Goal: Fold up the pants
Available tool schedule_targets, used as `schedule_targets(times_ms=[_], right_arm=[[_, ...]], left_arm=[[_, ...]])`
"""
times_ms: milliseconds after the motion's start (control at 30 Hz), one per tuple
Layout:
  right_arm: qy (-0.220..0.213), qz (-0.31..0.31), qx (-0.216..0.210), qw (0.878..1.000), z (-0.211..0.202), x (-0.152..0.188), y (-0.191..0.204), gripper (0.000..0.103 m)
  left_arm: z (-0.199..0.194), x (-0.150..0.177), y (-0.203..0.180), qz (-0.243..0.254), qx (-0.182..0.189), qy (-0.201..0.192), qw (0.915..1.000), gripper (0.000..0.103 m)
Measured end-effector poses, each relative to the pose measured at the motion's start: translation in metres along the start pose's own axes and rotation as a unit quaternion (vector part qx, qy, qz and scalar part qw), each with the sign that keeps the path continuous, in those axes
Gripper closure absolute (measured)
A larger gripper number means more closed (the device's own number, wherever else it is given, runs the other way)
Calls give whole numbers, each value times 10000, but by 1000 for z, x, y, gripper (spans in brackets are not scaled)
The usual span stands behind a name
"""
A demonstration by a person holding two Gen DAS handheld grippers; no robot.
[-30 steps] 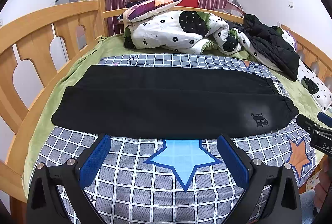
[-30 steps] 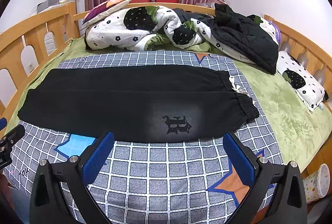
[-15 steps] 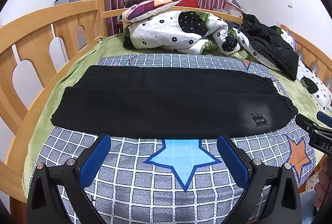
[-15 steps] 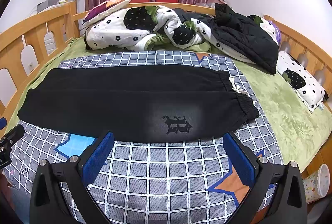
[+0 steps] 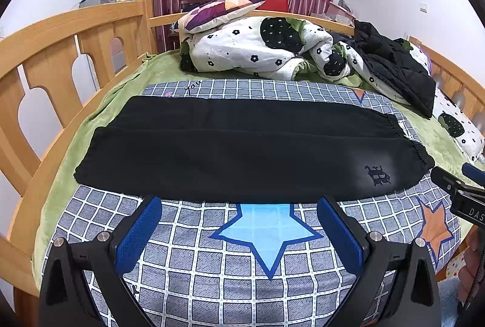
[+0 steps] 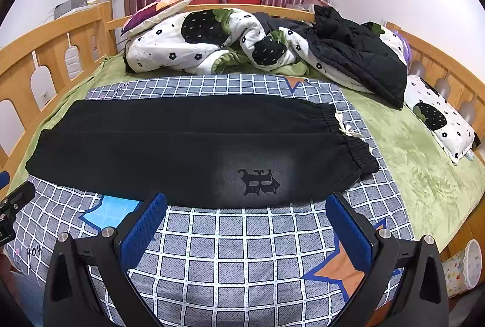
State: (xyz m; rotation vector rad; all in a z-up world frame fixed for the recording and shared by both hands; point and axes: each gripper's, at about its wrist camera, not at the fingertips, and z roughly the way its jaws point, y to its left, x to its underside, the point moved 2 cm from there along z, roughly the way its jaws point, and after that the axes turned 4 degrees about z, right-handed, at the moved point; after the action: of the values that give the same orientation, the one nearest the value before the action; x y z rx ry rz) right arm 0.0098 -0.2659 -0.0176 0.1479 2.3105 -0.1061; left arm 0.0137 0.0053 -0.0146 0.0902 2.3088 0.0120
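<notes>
The black pants lie flat on the bed, just ahead of both grippers' released fingers, leg already laid over leg. The left gripper and right gripper hold nothing; the crosswise folds seem left.

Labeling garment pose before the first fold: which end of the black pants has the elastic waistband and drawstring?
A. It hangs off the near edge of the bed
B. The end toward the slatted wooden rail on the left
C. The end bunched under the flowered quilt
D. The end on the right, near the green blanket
D: the black pants lie flat, with the gathered waistband and white drawstring at their right end, beside the green blanket.
</notes>
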Motion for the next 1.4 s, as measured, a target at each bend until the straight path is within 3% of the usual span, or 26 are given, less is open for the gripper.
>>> schedule_targets(times_ms=[500,700,800,900,1067,1167,1233,1367,1400], right_arm=[[-43,-29,-166,9998,-4,0,4,0],[-101,-50,-95,9999,-2,-2,11,0],[-211,-136,-116,9996,0,-10,12,0],[-465,-279,124,9985,-3,-28,9,0],[-634,-16,-329,9974,10,-59,-26,0],[-363,227,-443,9981,46,-65,-59,0],[-103,392,-487,9980,78,-58,-82,3],[534,681,-578,9946,138,-22,-114,34],[761,826,-676,9914,153,-8,-122,35]], left_arm=[[-1,-3,-10,87,49,-90,9999,0],[11,-12,-6,-115,212,-112,9996,0],[15,-25,5,-286,194,-305,9989,0],[21,-37,20,-201,-63,-483,9986,0],[58,-48,66,-381,-302,-347,9982,0],[89,-35,101,-620,-77,-42,9980,4],[107,-19,122,-943,27,157,9954,6],[147,31,160,-1616,95,521,9854,15],[156,42,166,-1733,119,620,9828,19]])
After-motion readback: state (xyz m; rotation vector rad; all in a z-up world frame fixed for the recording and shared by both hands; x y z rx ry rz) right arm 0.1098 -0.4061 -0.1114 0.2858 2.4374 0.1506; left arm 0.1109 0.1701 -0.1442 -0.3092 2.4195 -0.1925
